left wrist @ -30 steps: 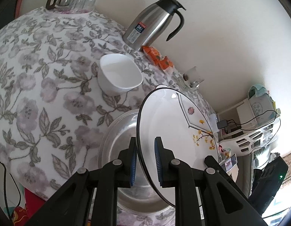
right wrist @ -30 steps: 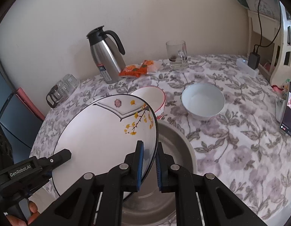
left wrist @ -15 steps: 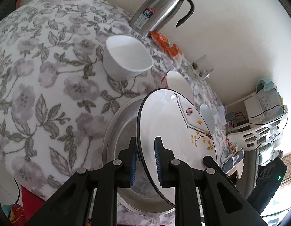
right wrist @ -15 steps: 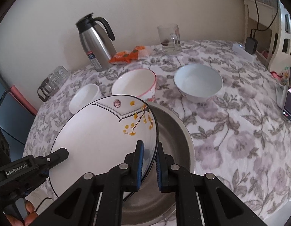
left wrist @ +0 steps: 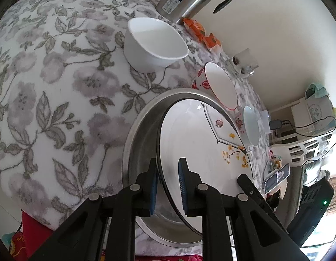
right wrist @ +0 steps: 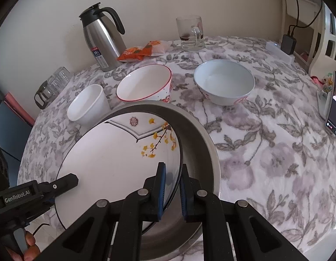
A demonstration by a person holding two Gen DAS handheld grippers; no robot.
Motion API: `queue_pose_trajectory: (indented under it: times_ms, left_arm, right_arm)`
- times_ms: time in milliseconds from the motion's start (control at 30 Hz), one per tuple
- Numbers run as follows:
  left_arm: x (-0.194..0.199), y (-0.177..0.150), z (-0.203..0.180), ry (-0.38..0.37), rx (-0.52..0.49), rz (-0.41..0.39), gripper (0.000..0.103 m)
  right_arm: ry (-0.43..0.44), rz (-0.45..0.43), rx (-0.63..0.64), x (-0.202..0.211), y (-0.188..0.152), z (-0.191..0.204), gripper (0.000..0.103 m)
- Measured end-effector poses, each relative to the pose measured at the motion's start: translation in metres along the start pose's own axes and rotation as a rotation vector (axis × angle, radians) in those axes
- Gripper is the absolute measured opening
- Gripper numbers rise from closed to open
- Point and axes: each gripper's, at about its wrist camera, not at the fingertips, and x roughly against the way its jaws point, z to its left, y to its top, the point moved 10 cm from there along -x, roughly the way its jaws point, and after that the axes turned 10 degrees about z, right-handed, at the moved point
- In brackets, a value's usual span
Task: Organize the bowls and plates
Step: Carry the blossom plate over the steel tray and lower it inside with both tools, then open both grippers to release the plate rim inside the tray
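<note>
A white plate [right wrist: 115, 154] with a black rim and yellow flowers hangs low over a steel basin [right wrist: 200, 148], its far edge inside the basin's rim. My right gripper [right wrist: 173, 187] is shut on the plate's right edge. My left gripper [left wrist: 168, 184] is shut on the opposite edge of the plate [left wrist: 202, 150], above the basin [left wrist: 141, 134]. Behind the basin stand a small white bowl [right wrist: 87, 106], a red-rimmed bowl [right wrist: 144, 86] and a pale blue bowl [right wrist: 224, 82]. From the left wrist view the same bowls appear: white bowl [left wrist: 154, 43], red-rimmed bowl [left wrist: 220, 87], pale blue bowl [left wrist: 250, 126].
A steel thermos jug [right wrist: 102, 39], an orange snack packet [right wrist: 141, 51] and a glass mug [right wrist: 190, 33] line the wall side of the floral tablecloth [right wrist: 276, 152]. Glass cups [right wrist: 52, 84] sit far left, a phone [right wrist: 334, 104] at the right edge. A hand [right wrist: 26, 248] holds the left gripper.
Both grippers have come down together with the plate, which now sits lower and partly within the basin's rim. The bowls and jug look nearer and higher in both views.
</note>
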Motion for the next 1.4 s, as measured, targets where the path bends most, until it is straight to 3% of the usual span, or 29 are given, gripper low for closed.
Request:
queue_pose_trajectory:
  times_ms: [1000,1400]
  left_arm:
    - [-0.038,-0.011,0.003,0.134,-0.064,0.123,0.018]
    - [-0.038,-0.011,0.003,0.121,-0.058,0.129,0.021]
  right_arm:
    - [-0.065,0.055,-0.015,-0.014,-0.006,-0.017,0.013]
    - [-0.065,0.054,-0.018,-0.014,-0.006,-0.017,0.013]
